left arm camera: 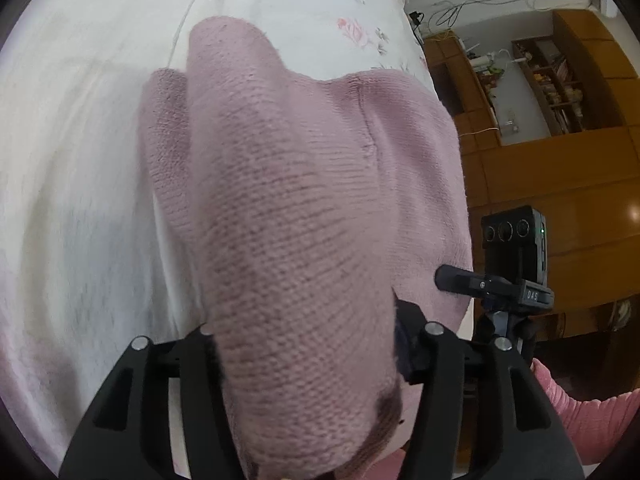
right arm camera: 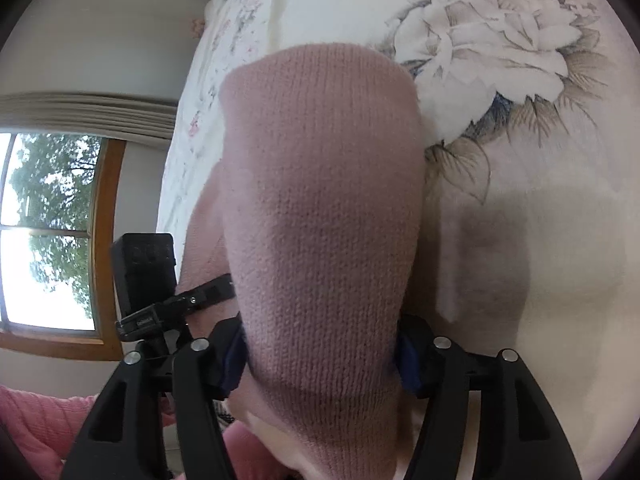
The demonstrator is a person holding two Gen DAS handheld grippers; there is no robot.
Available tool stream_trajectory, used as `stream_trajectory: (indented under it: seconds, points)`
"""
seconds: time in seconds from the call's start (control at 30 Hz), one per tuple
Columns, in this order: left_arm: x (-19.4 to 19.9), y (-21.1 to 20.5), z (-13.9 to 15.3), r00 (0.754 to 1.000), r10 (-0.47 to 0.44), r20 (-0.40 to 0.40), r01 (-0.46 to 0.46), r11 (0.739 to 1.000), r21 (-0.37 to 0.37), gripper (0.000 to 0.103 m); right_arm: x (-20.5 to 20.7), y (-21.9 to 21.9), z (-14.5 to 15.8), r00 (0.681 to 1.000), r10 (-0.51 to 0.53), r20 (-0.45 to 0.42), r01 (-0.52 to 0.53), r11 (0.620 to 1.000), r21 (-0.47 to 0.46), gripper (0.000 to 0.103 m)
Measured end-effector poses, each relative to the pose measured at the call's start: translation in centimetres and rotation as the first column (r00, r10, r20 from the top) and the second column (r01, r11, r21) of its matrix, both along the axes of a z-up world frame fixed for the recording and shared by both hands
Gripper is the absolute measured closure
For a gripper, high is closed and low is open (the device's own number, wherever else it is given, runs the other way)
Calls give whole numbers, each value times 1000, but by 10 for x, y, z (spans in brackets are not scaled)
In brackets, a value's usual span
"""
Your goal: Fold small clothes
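Note:
A pink knit sweater (left arm camera: pixel 288 200) hangs over a white floral bedsheet (left arm camera: pixel 80 160). In the left wrist view my left gripper (left arm camera: pixel 308 356) is shut on a thick fold of it, and the knit fills the gap between the black fingers (left arm camera: pixel 416 344) and hides their tips. The right gripper's finger (left arm camera: pixel 456 280) pokes into the sweater's right edge. In the right wrist view my right gripper (right arm camera: pixel 322 364) is shut on another fold of the pink sweater (right arm camera: pixel 320 200), with blue pads (right arm camera: pixel 408 364) pressed against its sides. The left gripper (right arm camera: pixel 212 290) touches the cloth at the left.
The bedsheet (right arm camera: pixel 500 60) with large printed flowers spreads under both grippers. Wooden cabinets and shelves (left arm camera: pixel 560 100) stand beyond the bed's right side. A window (right arm camera: pixel 48 232) is off to the left. A pink ribbed sleeve (left arm camera: pixel 580 420) shows at the lower edge.

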State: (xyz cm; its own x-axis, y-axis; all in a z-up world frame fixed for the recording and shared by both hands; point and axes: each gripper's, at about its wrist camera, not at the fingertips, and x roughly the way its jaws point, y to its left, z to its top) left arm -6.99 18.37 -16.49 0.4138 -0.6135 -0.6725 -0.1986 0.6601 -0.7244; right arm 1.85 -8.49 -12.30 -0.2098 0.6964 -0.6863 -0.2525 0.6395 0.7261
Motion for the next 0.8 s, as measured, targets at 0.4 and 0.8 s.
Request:
stream_trajectory:
  seconds: [0.4, 0.8]
  points:
    - [-70, 9, 62, 998, 26, 64, -37, 982, 188, 41, -41, -45, 29, 991, 13, 130, -7, 999, -44, 32]
    - [-130, -53, 70, 998, 32, 55, -41, 987, 157, 43, -103, -53, 27, 984, -24, 176, 31, 999, -37, 32]
